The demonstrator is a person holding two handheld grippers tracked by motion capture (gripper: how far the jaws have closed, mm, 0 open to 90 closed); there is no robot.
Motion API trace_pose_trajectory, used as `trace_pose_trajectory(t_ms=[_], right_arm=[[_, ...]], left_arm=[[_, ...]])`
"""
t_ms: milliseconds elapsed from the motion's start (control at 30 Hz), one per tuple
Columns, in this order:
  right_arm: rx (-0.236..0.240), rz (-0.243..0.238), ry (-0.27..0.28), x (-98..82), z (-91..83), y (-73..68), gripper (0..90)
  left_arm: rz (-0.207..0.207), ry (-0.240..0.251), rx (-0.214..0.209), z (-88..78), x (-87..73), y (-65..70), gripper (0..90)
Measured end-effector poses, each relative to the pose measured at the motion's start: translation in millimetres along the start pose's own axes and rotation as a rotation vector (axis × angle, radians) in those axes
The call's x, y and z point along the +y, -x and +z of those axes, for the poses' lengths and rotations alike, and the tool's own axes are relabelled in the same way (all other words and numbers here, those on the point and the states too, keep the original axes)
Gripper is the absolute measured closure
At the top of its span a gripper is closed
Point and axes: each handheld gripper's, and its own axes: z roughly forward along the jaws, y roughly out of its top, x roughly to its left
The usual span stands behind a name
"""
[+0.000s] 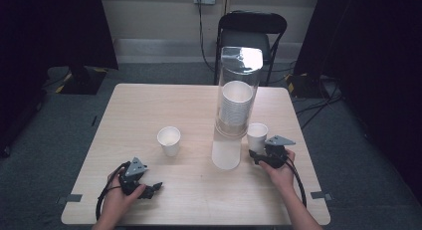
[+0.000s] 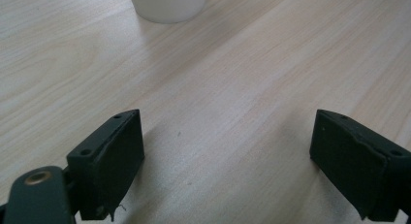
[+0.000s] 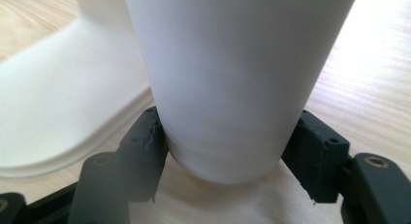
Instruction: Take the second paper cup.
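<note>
A white paper cup (image 3: 232,83) is pinched near its base by the right hand-held gripper (image 1: 262,156), just beside the foot of the clear cup dispenser (image 1: 234,105) on the bench (image 1: 199,190). The left hand-held gripper (image 2: 228,161) is held spread and empty near a second paper cup (image 1: 169,140).

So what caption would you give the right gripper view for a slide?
Right gripper clamped on the base of a white paper cup, beside the cup dispenser's white base on the wooden table.
</note>
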Motion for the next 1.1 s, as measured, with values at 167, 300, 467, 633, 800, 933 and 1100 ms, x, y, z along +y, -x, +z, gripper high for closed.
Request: trace_pose_trajectory(t_ms=[167,300,467,633,800,933,1100], right_arm=[[-0.011,-0.01,-0.021,0.8,2.1,-0.8,35.9],[-0.007,-0.016,-0.065,0.7,3.8,-0.6,35.8],[-0.012,-0.001,-0.068,0.6,4.1,0.2,35.7],[-0.011,0.009,-0.072,-0.1,3.1,0.6,35.3],[-0.022,0.015,-0.071,-1.5,1.0,0.2,27.5],[-0.018,0.042,-0.055,-3.4,-2.1,2.6,22.5],[-0.014,0.045,-0.054,-6.5,-6.5,4.7,20.5]], left_arm=[[0.0,-0.001,0.001,0.0,0.1,0.1,11.7],[0.0,-0.001,0.002,0.0,0.1,0.1,11.7],[0.0,-0.001,0.002,0.0,0.1,0.1,11.7],[0.001,-0.002,0.002,0.0,0.1,0.1,11.7],[0.0,-0.001,0.002,0.0,0.1,0.1,11.7],[0.001,-0.001,0.002,0.0,0.1,0.1,11.7],[0.0,-0.001,0.002,0.0,0.1,0.1,11.6]])
